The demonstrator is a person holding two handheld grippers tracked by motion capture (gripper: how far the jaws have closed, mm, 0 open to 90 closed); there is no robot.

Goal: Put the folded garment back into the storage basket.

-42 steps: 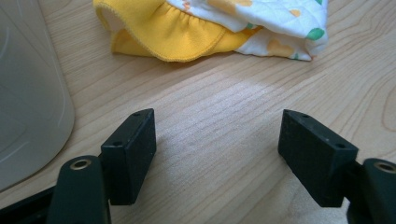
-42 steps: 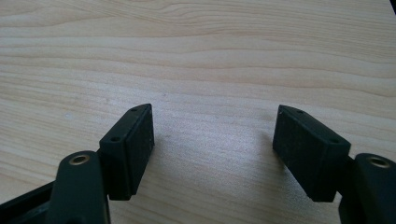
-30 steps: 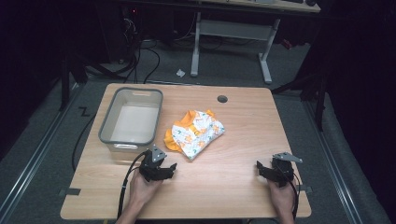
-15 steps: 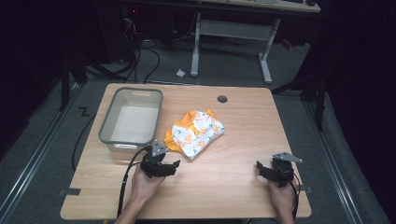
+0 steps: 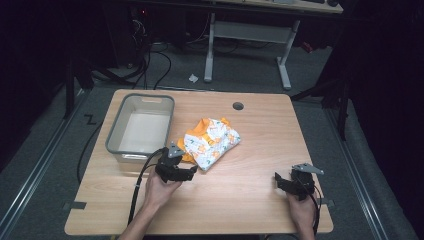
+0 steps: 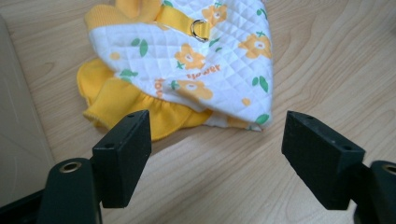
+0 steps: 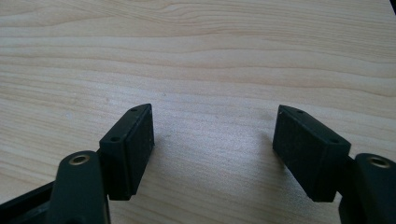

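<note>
high view | garment (image 5: pixel 212 142) long axis diagonal | left tool (image 5: pixel 186 171) agape beside it

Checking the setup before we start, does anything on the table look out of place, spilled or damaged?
Nothing stands out. The garment lies bunched on the table beside the bin, not in it. No spill or damage shows. Both the left gripper and the right gripper are open.

A grey bin (image 5: pixel 141 129) sits on the wooden table (image 5: pixel 250 200) (beside a floral garment (image 5: pixel 210 142)).
</note>
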